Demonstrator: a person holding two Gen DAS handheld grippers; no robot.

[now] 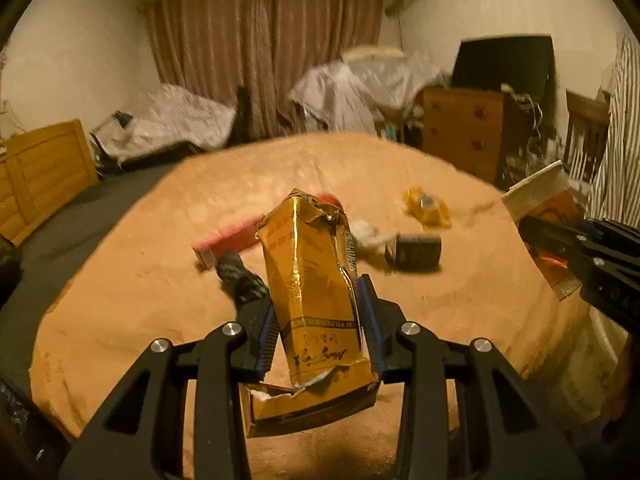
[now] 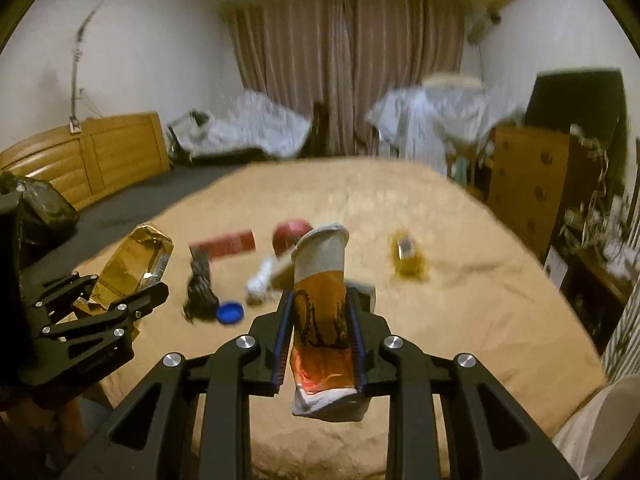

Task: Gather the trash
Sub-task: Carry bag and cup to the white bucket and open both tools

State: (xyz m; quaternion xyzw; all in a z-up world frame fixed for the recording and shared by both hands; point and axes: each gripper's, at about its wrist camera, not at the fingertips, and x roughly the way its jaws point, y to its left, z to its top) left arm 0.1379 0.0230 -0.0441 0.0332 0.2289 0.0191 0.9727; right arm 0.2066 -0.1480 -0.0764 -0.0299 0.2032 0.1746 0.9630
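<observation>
Your left claw [image 1: 318, 320] pinches the torn gold carton [image 1: 310, 280], your right [image 2: 320, 332] clamps the crushed cup [image 2: 320, 300] — squeeze carelessly and either could slip back onto the bed [image 2: 460, 320].

1. The left gripper [image 1: 318, 322] points forward and slightly downward, its two black fingers with blue-edged pads clamped on the sides of a crumpled gold carton [image 1: 310, 288].
2. The right gripper [image 2: 320, 338] points the same way, its pads pressed against a flattened paper cup [image 2: 320, 300].
3. Each gripper shows at the edge of the other's view, side by side and apart.
</observation>
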